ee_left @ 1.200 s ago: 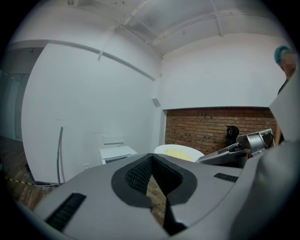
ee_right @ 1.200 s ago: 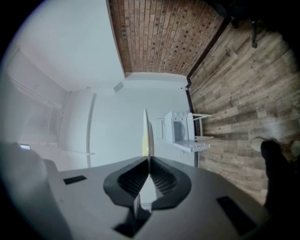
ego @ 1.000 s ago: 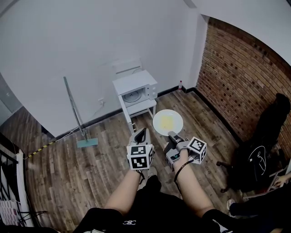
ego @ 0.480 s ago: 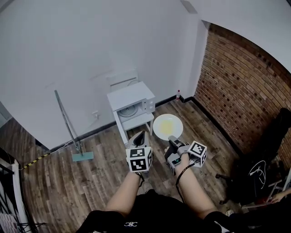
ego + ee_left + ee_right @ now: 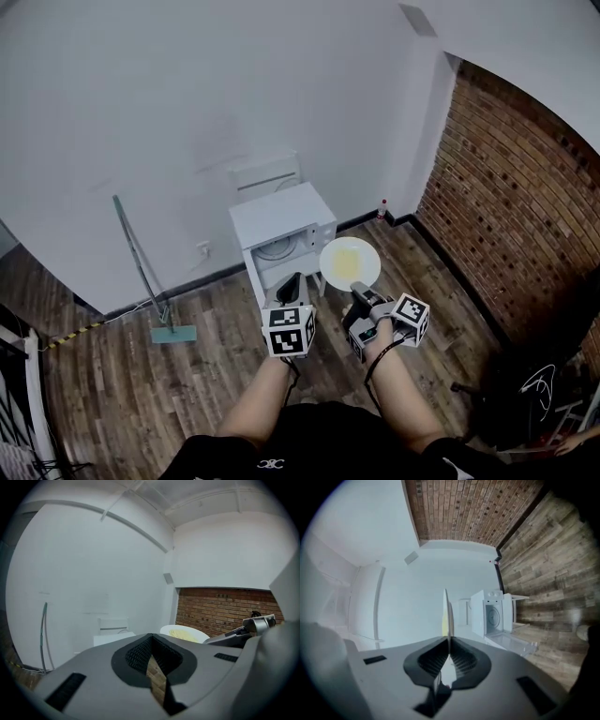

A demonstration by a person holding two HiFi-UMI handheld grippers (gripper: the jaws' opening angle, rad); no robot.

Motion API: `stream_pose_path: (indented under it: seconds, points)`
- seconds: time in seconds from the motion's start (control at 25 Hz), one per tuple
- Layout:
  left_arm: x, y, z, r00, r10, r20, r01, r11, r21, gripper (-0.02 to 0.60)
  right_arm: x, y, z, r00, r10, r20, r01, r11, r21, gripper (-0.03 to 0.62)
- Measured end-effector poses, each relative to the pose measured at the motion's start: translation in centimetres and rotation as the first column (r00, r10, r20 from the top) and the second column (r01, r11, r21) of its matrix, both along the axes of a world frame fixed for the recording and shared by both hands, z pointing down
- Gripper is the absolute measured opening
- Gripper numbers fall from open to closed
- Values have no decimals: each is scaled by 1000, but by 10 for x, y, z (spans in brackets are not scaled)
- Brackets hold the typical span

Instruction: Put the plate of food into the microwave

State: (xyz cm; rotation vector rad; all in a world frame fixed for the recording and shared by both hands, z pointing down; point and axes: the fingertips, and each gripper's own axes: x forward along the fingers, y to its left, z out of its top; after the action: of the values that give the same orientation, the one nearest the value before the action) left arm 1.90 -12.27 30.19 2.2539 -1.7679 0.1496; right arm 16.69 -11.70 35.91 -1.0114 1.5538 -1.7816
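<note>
The white plate (image 5: 350,262) carries flat yellow food and hangs in the air just right of the microwave's front. My right gripper (image 5: 356,289) is shut on the plate's near rim; in the right gripper view the plate (image 5: 446,613) stands edge-on between the jaws of that gripper (image 5: 449,641). The white microwave (image 5: 281,225) sits on a small white stand, its door folded down and the round turntable (image 5: 492,616) showing inside. My left gripper (image 5: 292,279) floats beside the plate, shut on nothing (image 5: 150,639). The left gripper view catches the plate (image 5: 183,633) to its right.
A long-handled mop (image 5: 141,267) leans on the white wall to the left. A brick wall (image 5: 516,216) closes the right side. A small bottle (image 5: 382,206) stands in the corner. A white chair-like frame (image 5: 267,173) is behind the microwave. Wooden floor lies all round.
The person has stepped closer to the microwave. Both grippers and the plate have moved forward, and the plate now sits right beside the microwave's front corner.
</note>
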Motion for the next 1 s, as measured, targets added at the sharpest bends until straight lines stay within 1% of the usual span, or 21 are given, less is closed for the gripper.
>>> stream_pose_path:
  seconds: [0.2,0.32,0.44,0.6,0.76,0.88,1.0]
  points:
    - [-25,-31,10,1000,-24,0,24,999,-26,-2,-25,-34,8,999,-31,10,31,1000,-1,25]
    - [-36,-38,17,999,-39,5,39,999,-38,-2,-35,-46,17,999,-43,5,43,999,-25,25]
    - [-51,-46,26,998,-65,7,65,996,-57,-2,-49,-62,20,997,-70,20,70,998,-5,25]
    - [-67,-58,37,994,-108,10,108,992,-72,-2,-64,-83,29,994,-107,16,107,994,-16,25]
    - [-79,-76,43,988,-155,21,156,984,-81,-2,-77,-113,41,988,-152,24,153,988,-33,25]
    - [-88,-98,46,978,-207,20,208,975,-79,-2,-89,-143,41,978,-206,37,207,978,-8,25]
    - [-92,-124,49,967,-254,17,254,963,-86,-2,-94,-178,47,966,-256,36,256,967,-9,25]
